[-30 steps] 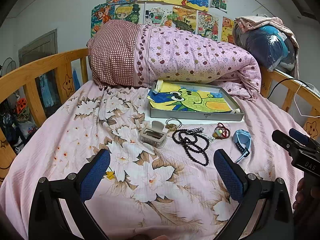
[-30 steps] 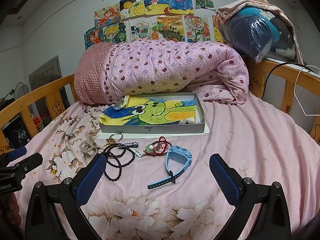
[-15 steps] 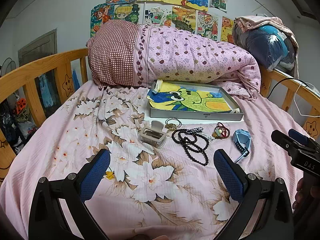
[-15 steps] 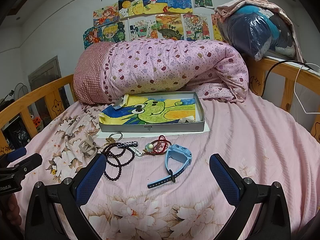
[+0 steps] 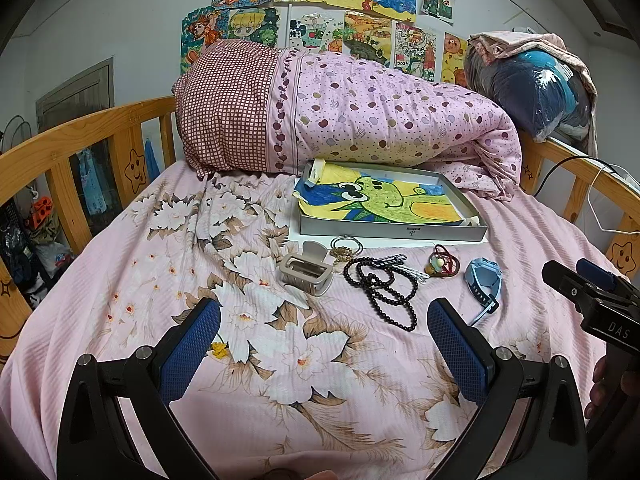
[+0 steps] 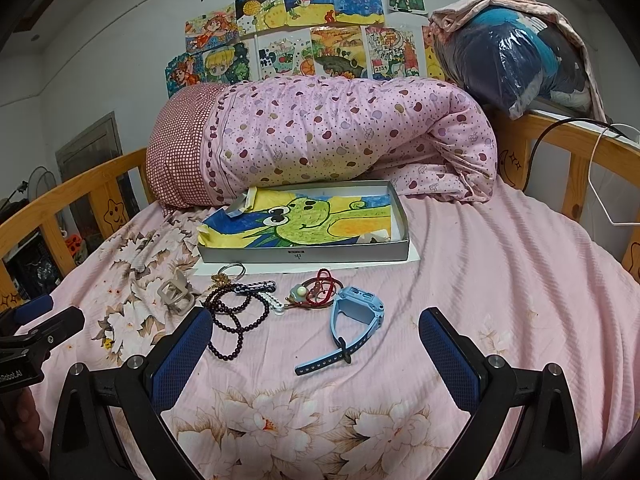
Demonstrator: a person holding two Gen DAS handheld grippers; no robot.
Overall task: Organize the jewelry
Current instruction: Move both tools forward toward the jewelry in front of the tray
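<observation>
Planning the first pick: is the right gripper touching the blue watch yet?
Apart. The right wrist view shows bare pink sheet between the open right gripper fingers and the blue watch.

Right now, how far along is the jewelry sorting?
Nothing looks done: the tray holds only a drawing. Nothing is in hand; the left gripper and right gripper are open and empty. Left on the bed: hair claw, bead necklace, red cord bracelet, blue watch.
</observation>
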